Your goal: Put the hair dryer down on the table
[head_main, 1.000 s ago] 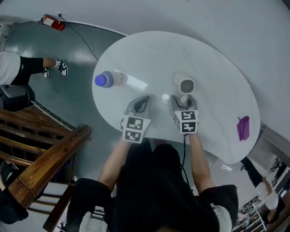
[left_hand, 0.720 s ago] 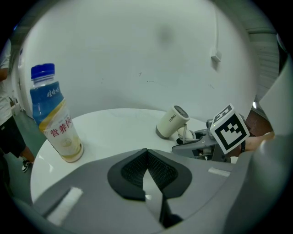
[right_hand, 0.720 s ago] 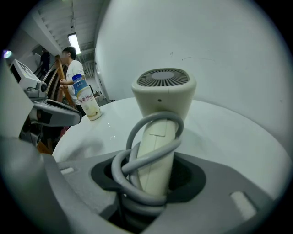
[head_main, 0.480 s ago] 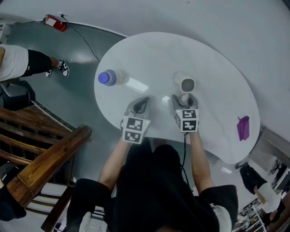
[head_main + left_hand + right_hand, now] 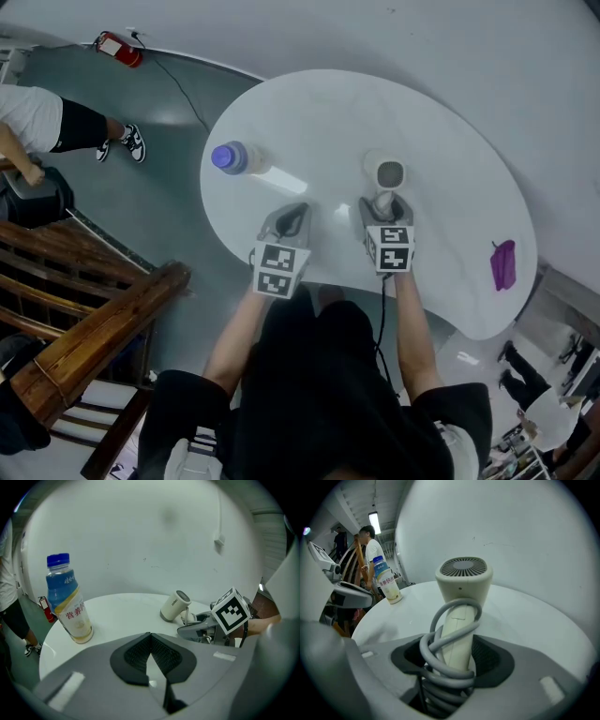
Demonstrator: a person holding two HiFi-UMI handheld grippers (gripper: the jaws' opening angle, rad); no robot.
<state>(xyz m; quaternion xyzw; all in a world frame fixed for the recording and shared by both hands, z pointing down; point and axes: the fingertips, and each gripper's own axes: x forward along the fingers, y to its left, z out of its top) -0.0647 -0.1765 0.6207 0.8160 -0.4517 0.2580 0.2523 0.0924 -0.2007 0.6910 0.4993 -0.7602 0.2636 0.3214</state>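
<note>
The right gripper is opening its jaws around the hair dryer to leave it on the table. The left gripper, at its 9 o'clock, is closed and empty.

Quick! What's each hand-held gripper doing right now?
Left hand-held gripper: closed, holding nothing.
Right hand-held gripper: jaws opening, with the hair dryer handle between them, not squeezed.

Steep overhead, two low (shared table)
</note>
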